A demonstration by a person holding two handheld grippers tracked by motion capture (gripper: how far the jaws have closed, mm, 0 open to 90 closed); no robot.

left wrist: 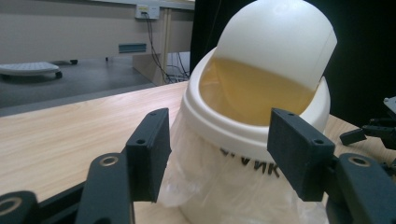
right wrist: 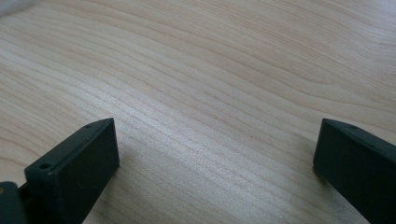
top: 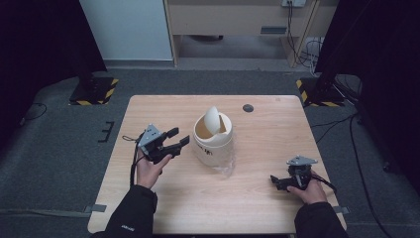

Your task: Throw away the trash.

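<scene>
Both tongs open: left tongs (top: pixel 177 137) beside white bin (top: pixel 213 139), right tongs (top: pixel 277 181) over table (top: pixel 267 134).

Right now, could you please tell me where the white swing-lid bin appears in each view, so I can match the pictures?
High view: the white bin stands at the table's middle, right of the left claw.
Left gripper view: the bin is upper centre, just beyond the open jaws, its plastic liner hanging below the rim.
Right gripper view: bare tabletop beyond the jaws.
Shared landmark: the light wooden table.
</scene>
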